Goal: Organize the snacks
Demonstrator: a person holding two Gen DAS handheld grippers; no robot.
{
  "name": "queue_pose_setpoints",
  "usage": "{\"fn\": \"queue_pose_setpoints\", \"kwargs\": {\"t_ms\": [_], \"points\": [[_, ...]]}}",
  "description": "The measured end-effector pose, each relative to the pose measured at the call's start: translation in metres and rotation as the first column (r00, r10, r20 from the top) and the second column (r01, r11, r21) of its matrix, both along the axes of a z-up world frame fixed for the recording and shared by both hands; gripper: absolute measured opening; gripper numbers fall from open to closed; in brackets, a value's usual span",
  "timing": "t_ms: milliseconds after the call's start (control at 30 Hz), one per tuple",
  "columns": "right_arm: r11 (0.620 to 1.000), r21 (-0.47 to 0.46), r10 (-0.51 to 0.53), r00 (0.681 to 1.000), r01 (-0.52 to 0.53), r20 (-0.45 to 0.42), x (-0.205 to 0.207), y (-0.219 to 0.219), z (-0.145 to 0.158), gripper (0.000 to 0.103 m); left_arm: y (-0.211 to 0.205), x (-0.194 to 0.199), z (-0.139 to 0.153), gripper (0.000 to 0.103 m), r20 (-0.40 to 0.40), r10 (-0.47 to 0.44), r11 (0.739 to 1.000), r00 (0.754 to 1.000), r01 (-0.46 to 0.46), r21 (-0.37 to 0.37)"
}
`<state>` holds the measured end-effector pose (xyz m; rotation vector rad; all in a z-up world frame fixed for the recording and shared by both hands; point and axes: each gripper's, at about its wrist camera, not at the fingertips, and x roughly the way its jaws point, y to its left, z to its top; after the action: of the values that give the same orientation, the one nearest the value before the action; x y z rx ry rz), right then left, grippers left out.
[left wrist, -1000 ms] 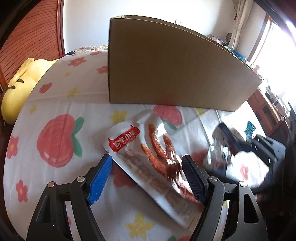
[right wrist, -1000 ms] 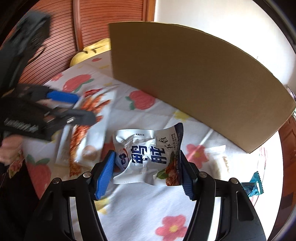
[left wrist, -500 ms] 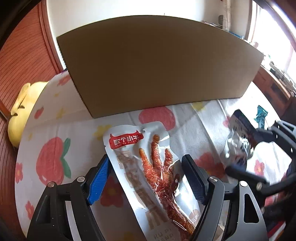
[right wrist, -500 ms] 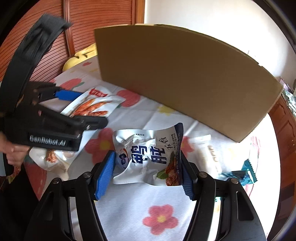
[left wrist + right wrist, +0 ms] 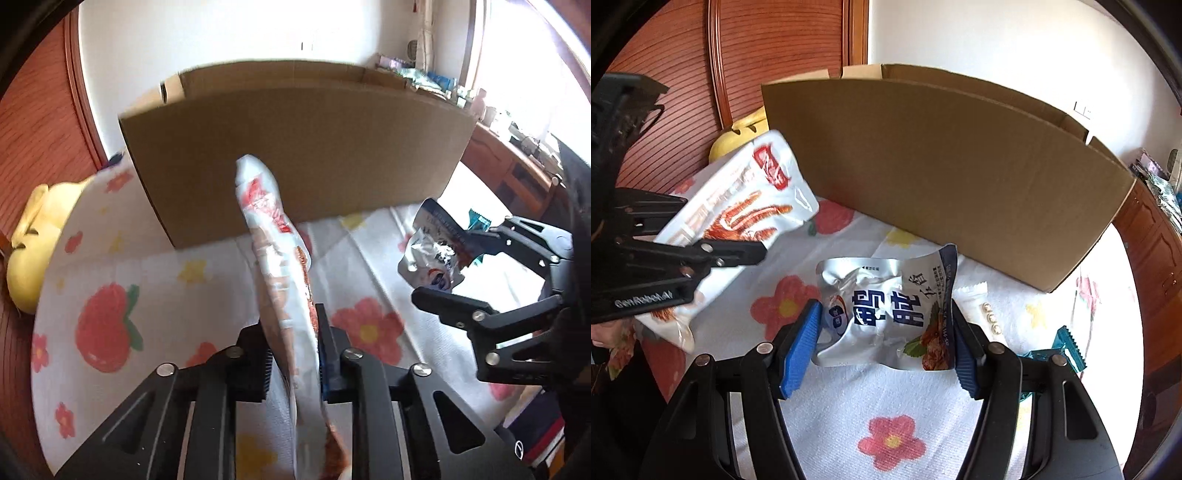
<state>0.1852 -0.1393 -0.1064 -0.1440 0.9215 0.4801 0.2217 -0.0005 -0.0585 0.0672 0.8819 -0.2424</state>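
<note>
Up top, the open box (image 5: pixel 945 170) fills the frame's middle, its inside hidden from me. At left, the left gripper (image 5: pixel 293 360) pinches the chicken-feet pack (image 5: pixel 738 218) edge-on above the cloth (image 5: pixel 849 417); the right gripper (image 5: pixel 886 345), jaws half-wide, clasps the silver pouch (image 5: pixel 886 314) at lower centre.

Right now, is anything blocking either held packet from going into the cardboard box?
Only the cardboard box itself: its tall near wall stands between both packets and the opening. The white chicken-feet packet in the left hand-held gripper and the silver packet in the right hand-held gripper must clear that rim. Nothing else visible intervenes.
</note>
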Motion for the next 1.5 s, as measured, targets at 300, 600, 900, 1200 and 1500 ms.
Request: {"fn": "queue_pose_setpoints", "kwargs": {"t_ms": [300, 600, 900, 1200, 1500], "points": [[0.999, 0.047, -0.024, 0.997, 0.021, 0.074, 0.003, -0.017, 0.034, 0.066, 0.004, -0.01, 0.047, 0.019, 0.089, -0.04, 0.998, 0.995, 0.043, -0.035], [0.996, 0.088, -0.04, 0.979, 0.023, 0.198, 0.028, -0.034, 0.094, 0.066, 0.001, -0.003, 0.1, 0.019, 0.193, -0.09, 0.994, 0.977, 0.099, -0.042], [0.996, 0.08, -0.049, 0.965, 0.029, 0.257, 0.077, -0.032, 0.115, 0.066, 0.011, 0.025, 0.116, 0.019, 0.238, -0.095, 0.994, 0.967, 0.106, -0.037], [0.996, 0.081, -0.065, 0.968, 0.046, 0.241, 0.118, -0.023, 0.106, 0.066, -0.002, 0.056, 0.105, 0.019, 0.212, -0.08, 0.996, 0.974, 0.087, -0.025], [0.993, 0.098, -0.081, 0.975, 0.062, 0.205, 0.146, -0.024, 0.087, 0.066, -0.002, 0.093, 0.099, 0.019, 0.176, -0.032, 0.998, 0.984, 0.04, -0.042]]}}
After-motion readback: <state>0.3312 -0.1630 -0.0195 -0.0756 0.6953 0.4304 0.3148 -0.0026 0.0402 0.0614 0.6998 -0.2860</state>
